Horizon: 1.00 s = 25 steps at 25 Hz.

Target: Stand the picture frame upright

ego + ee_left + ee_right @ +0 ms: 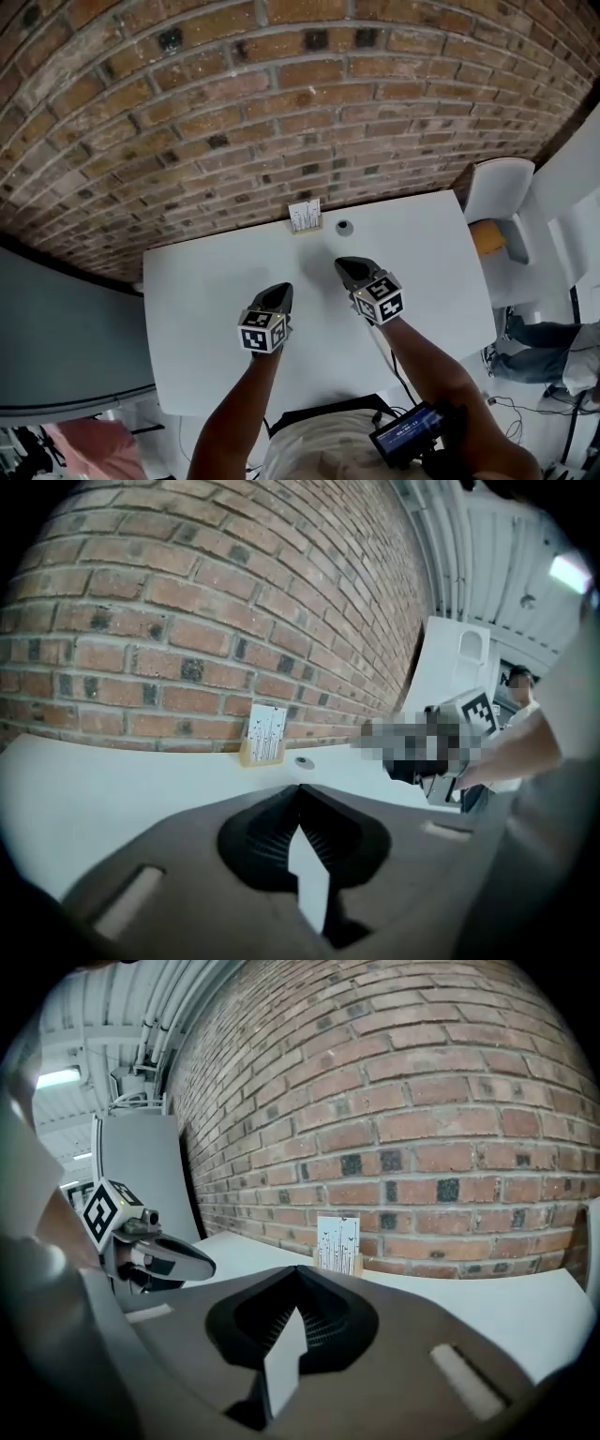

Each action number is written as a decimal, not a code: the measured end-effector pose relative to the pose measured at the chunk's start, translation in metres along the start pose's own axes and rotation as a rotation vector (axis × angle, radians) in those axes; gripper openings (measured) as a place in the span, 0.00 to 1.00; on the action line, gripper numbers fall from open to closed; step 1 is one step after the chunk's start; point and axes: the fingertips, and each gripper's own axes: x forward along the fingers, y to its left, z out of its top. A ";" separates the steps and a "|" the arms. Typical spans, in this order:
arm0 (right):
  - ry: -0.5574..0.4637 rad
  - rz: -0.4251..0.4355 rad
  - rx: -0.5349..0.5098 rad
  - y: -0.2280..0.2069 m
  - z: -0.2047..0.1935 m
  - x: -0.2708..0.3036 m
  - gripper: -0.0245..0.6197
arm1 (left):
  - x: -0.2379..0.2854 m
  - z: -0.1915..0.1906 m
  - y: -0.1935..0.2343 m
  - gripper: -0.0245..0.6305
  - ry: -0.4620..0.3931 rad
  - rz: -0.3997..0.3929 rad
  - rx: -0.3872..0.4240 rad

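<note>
Both grippers hover over the white table (211, 281), jaws pressed together with nothing between them. The left gripper (278, 291) is nearer the person, and the right gripper (349, 266) is slightly farther forward. The frame (305, 217) stands upright at the table's far edge, against the brick wall (281, 112), well ahead of both grippers. A small dark round object (344, 226) lies just right of it.

All I'm seeing is a red brick wall (281, 112) up top, white table (216, 281) below it, white chair (497, 192) far right.
</note>
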 end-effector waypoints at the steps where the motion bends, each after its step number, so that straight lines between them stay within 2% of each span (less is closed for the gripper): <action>1: -0.006 0.000 0.002 0.004 0.000 -0.007 0.05 | -0.007 0.000 -0.003 0.04 -0.009 0.001 -0.001; 14: -0.098 0.000 -0.013 0.044 0.015 -0.078 0.05 | -0.081 0.012 -0.035 0.04 -0.123 -0.014 0.025; 25: -0.140 -0.015 -0.008 0.047 0.023 -0.116 0.05 | -0.112 0.021 -0.048 0.04 -0.186 -0.023 0.058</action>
